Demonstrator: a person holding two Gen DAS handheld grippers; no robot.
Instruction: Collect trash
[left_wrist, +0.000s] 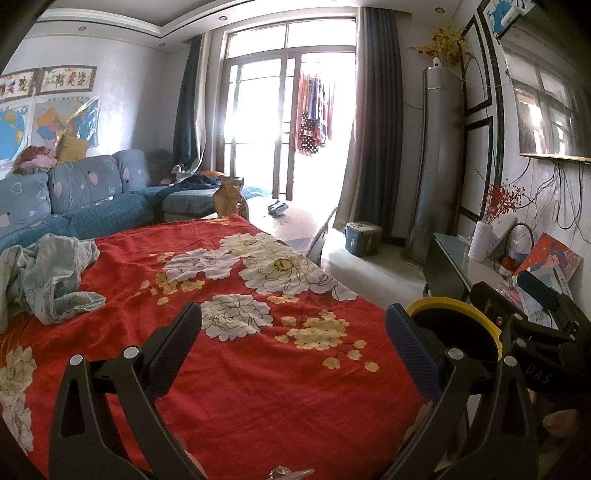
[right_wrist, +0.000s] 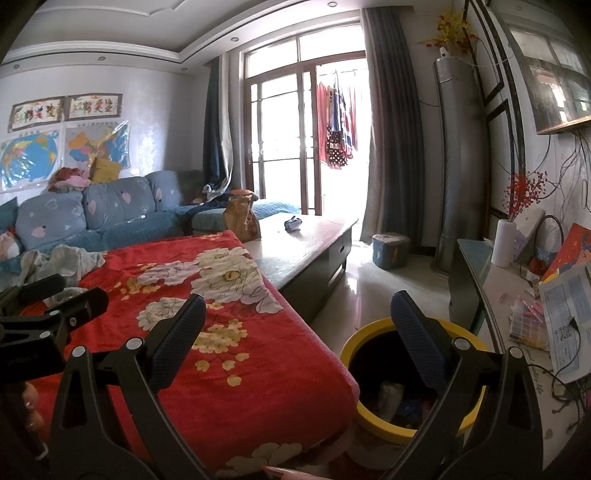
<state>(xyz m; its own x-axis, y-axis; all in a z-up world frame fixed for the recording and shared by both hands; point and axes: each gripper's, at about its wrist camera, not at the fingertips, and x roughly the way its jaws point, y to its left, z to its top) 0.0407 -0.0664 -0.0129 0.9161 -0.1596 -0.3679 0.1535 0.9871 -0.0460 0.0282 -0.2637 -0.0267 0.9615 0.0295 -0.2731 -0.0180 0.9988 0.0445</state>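
Observation:
A yellow-rimmed trash bin (right_wrist: 373, 417) stands on the floor right of the table; it holds several pieces of trash (right_wrist: 391, 400). In the left wrist view only its rim (left_wrist: 443, 304) shows. My right gripper (right_wrist: 295, 332) is open and empty, its right finger over the bin's mouth. My left gripper (left_wrist: 293, 343) is open and empty above the red floral cloth (left_wrist: 236, 314). A crumpled dark wrapper (right_wrist: 292, 223) lies on the far bare tabletop, also in the left wrist view (left_wrist: 277, 208). A brown paper bag (right_wrist: 242, 218) stands at the cloth's far edge.
A crumpled pale cloth (left_wrist: 48, 280) lies at the table's left. A blue sofa (right_wrist: 110, 214) runs behind. A blue storage box (right_wrist: 389, 249) and a tall grey air conditioner (right_wrist: 458, 166) stand by the window. A side cabinet (right_wrist: 517, 295) with papers is at the right.

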